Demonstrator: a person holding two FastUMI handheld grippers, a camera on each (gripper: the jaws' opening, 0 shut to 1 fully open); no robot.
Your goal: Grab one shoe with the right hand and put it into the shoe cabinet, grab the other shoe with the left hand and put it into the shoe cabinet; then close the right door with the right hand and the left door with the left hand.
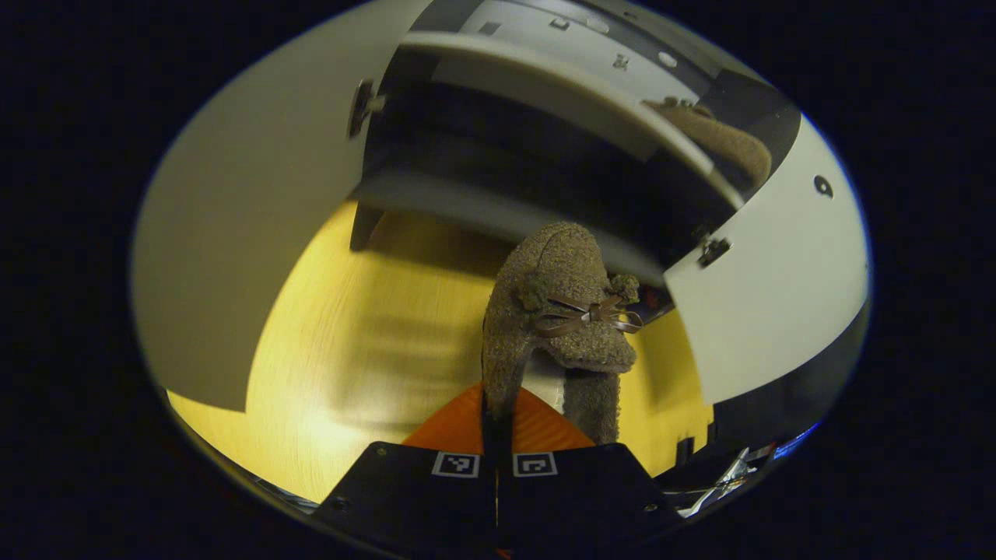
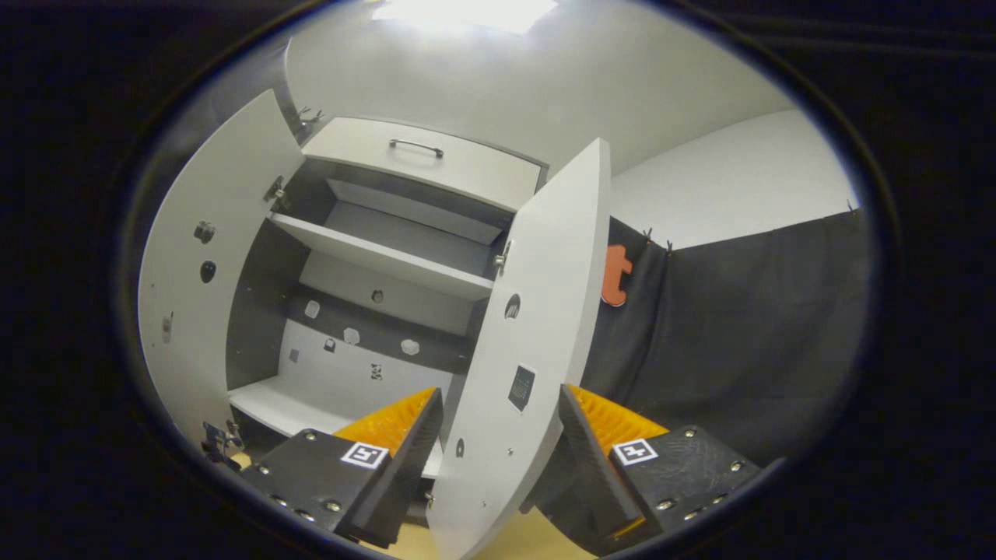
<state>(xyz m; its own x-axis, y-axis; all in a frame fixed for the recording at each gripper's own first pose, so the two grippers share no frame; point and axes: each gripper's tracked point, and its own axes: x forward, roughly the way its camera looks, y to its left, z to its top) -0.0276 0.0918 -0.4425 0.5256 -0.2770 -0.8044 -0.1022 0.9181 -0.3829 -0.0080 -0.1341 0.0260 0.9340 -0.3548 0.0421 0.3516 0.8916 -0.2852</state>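
In the left gripper view, my left gripper (image 1: pixel 496 445) is shut on the rim of a brown fuzzy shoe (image 1: pixel 556 311) with a small bow. The shoe hangs above the yellow floor, in front of the open shoe cabinet (image 1: pixel 498 210). A second brown shoe (image 1: pixel 724 140) lies on a shelf inside. The left door (image 1: pixel 249 233) and right door (image 1: pixel 778 295) both stand open. In the right gripper view, my right gripper (image 2: pixel 498 439) is open, its fingers (image 2: pixel 405 435) on either side of the right door (image 2: pixel 537 327); I cannot tell whether they touch it.
The right gripper view shows the cabinet's white shelf (image 2: pixel 381 260), its bottom board (image 2: pixel 272 404), a drawer with a metal handle (image 2: pixel 416 146) on top, and the open left door (image 2: pixel 202 272). The black cloth wall (image 2: pixel 739 334) hangs behind the right door.
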